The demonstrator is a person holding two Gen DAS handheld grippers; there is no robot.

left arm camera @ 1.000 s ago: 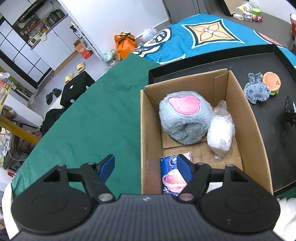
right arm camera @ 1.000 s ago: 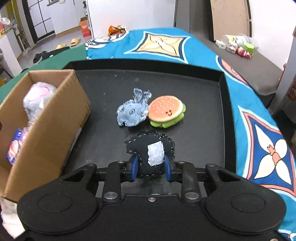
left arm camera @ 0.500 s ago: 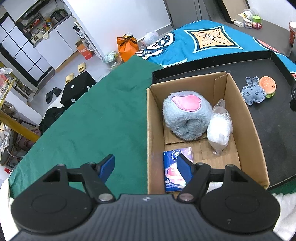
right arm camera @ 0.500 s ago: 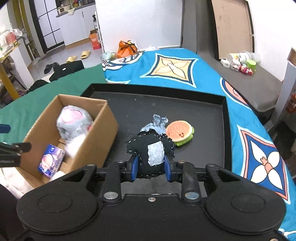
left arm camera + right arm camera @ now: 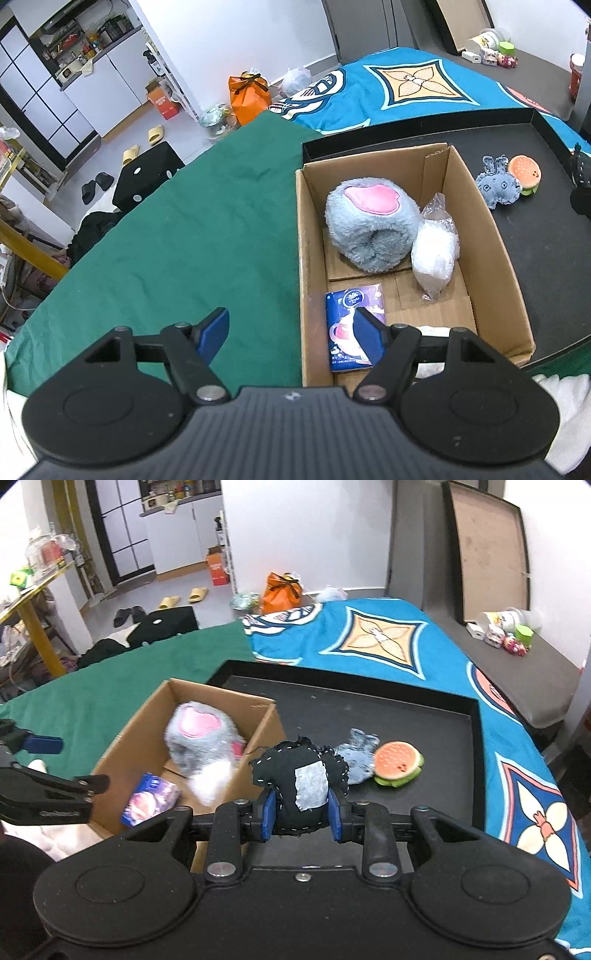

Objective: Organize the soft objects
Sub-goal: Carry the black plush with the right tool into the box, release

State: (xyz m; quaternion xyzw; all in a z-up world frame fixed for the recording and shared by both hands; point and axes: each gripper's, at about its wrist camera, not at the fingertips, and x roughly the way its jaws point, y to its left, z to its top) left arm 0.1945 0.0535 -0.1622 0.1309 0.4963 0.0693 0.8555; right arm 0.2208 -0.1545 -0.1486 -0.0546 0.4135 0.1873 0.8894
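The right tool [image 5: 301, 814] is pinching a black fabric toy [image 5: 300, 775] with a grey patch and white stitching, blue pads pressed into both its sides, carried in the air above the black tray [image 5: 406, 716]. Just beyond it, on the tray floor, a blue denim bunny [image 5: 357, 757] lies touching a burger plush [image 5: 398, 763]. Over to the left, the cardboard box [image 5: 495, 236] sits with one end on the tray and the other reaching past it over the green cloth [image 5: 184, 229]. Inside it: a fluffy grey slipper [image 5: 369, 225] with a pink insole, a clear bag of white stuffing [image 5: 434, 251] leaning right against it, and a purple tissue pack [image 5: 351, 325] at the near end. The left tool [image 5: 291, 334] hangs with its jaws spread wide and nothing between them, one finger over the green cloth, the other over the tissue pack.
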